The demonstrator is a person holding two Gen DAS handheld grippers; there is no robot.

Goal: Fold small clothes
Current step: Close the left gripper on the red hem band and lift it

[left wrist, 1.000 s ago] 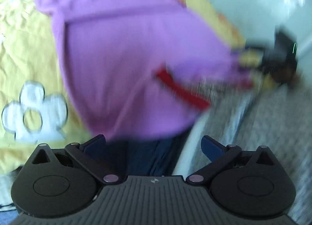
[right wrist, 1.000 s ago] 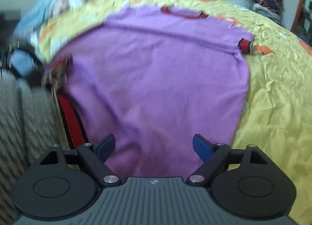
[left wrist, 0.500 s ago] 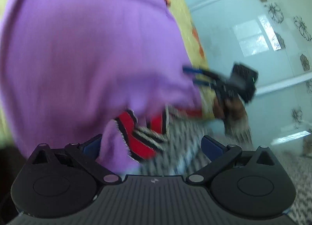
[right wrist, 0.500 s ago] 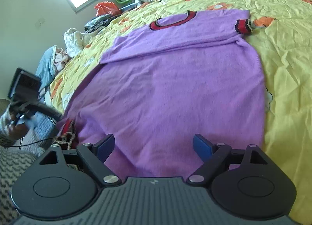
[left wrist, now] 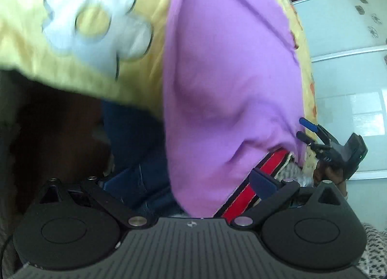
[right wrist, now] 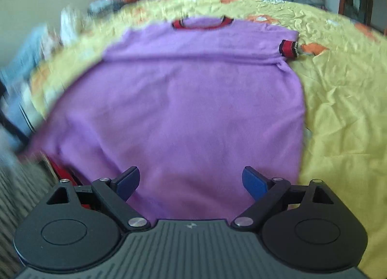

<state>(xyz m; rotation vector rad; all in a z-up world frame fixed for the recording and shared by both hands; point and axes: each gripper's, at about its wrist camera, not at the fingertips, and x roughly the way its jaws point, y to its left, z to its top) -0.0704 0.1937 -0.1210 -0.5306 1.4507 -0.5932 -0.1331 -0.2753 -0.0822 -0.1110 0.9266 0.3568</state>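
The purple sweater [right wrist: 188, 104] lies spread flat on the yellow bedsheet [right wrist: 343, 109], its long axis running away from the right gripper [right wrist: 191, 179]: red collar [right wrist: 202, 23] at the far end, red hem band [left wrist: 244, 196] hanging over the near edge of the bed. The right gripper hovers over the near hem with its jaws wide and nothing pressed between them. The left gripper [left wrist: 186, 183], also wide, sits at the hem's left corner; the purple cloth droops between its fingers, though blur makes it hard to say whether a pad touches it. Both are close to the hem, so that edge looks like the coming pick-up.
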